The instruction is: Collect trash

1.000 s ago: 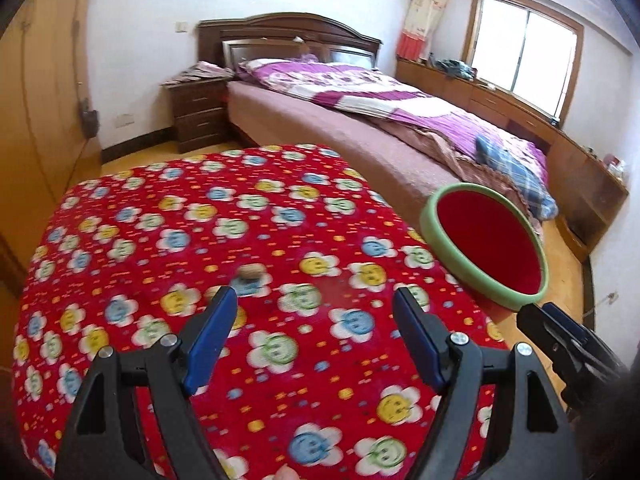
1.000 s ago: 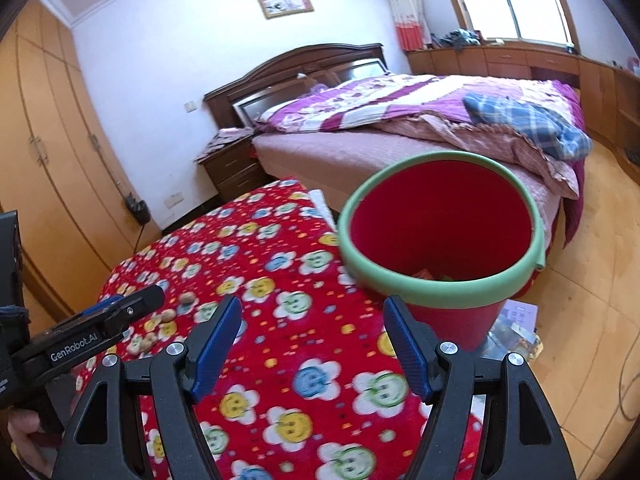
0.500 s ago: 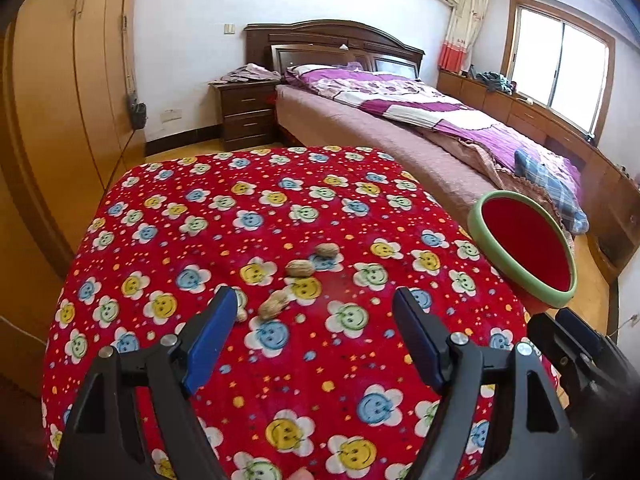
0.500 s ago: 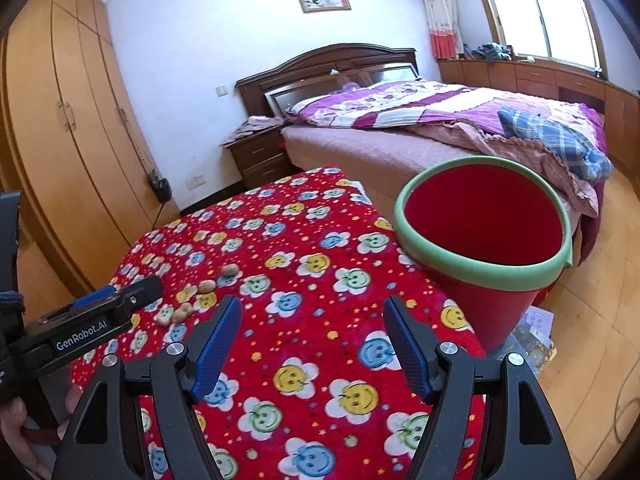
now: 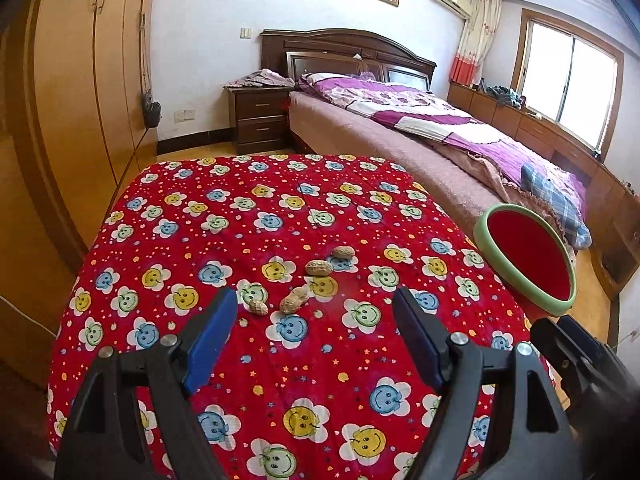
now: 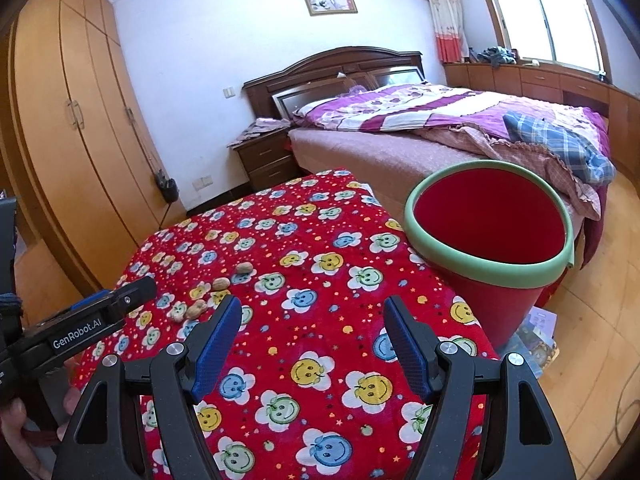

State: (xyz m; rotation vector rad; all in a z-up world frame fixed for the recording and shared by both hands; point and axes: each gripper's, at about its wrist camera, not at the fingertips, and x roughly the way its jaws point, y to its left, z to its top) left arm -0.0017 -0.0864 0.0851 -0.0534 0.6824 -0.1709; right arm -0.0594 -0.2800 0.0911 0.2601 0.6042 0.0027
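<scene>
- Your left hand-held gripper (image 5: pixel 312 320) hangs over the near half of the desk (image 5: pixel 168 248), jaws spread wide, with nothing between its blue pads (image 5: pixel 208 340).
- Your right hand-held gripper (image 6: pixel 312 328) is also released and holds nothing; it sits above the near right part of the desk, just left of the bin (image 6: pixel 492 232).
- Four peanuts lie in a loose diagonal line on the red smiley cloth (image 5: pixel 240 360), just beyond the left gripper's fingertips.
- The nearest peanut (image 5: pixel 258 307) sits just beside the left pad; a second peanut (image 5: pixel 294 300) lies right of it, close but apart.
- A third peanut (image 5: pixel 319 267) and a fourth peanut (image 5: pixel 343 252) lie farther out, toward the middle of the desk.
- In the right wrist view the same peanuts (image 6: pixel 196 309) show to the left of the right gripper, past the left gripper's tip (image 6: pixel 132 294).
- The bin is red with a green rim and stands on the floor against the desk's right edge, mouth up; its bottom is out of sight.
- A bed (image 5: pixel 400 128) lies beyond the desk and bin, and a wardrobe (image 5: pixel 80 100) stands on the left.
</scene>
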